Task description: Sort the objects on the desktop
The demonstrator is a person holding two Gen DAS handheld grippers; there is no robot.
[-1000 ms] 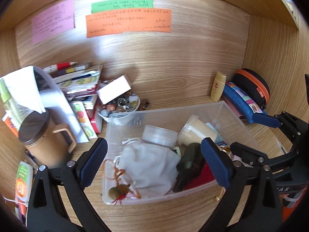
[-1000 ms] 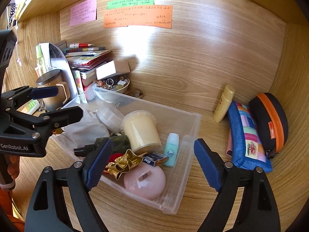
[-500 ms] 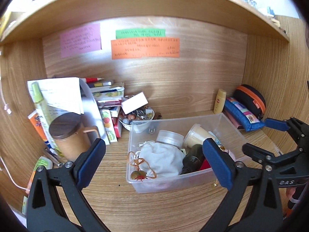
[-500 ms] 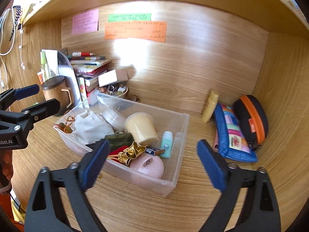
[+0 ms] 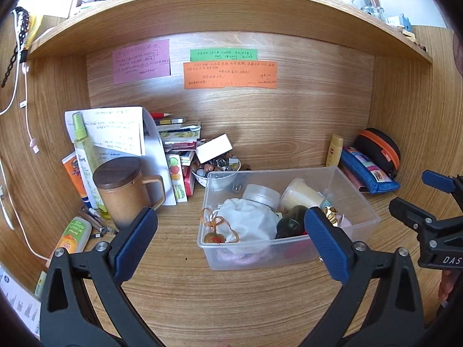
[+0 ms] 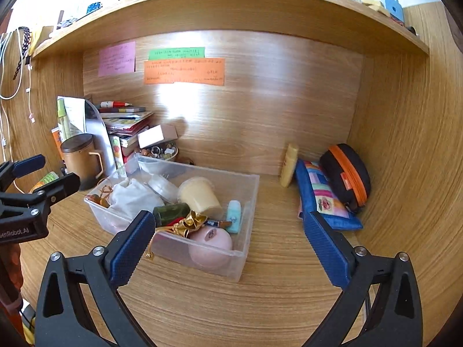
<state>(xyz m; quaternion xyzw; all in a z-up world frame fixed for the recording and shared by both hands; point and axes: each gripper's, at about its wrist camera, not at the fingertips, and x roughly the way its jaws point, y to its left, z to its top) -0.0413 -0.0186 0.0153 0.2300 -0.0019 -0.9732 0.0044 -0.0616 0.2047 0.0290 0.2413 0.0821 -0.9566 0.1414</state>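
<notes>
a clear plastic bin (image 5: 289,256) is seen on the wooden desk (image 5: 202,297), and it serves as the landmark here. inside it, a white cloth pouch (image 5: 246,224) is lodged at its left end, with a frosted round jar (image 5: 262,195) and a cream-coloured cup (image 6: 199,195) just behind, a dark green bottle (image 6: 170,212) in the middle, and a pink round case (image 6: 211,241), a gold ribbon (image 6: 191,222) and a small teal bottle (image 6: 234,216) toward its right end.

to the left of the bin a brown lidded mug (image 5: 124,190) is stood, backed by a stack of books (image 5: 179,144); a bowl of beads (image 5: 217,169) lies just behind the bin's left rear corner. to the right of the bin, against the back wall, a yellow tube (image 6: 289,160), a blue patchwork pencil case (image 6: 321,199) and a black case with an orange zip (image 6: 345,176) are set side by side.

the left gripper (image 5: 231,243) is held in front of the bin with its jaws spread wide, nothing between them. the right gripper (image 6: 228,245) is held before the bin's right end, its jaws likewise wide apart and holding nothing.
</notes>
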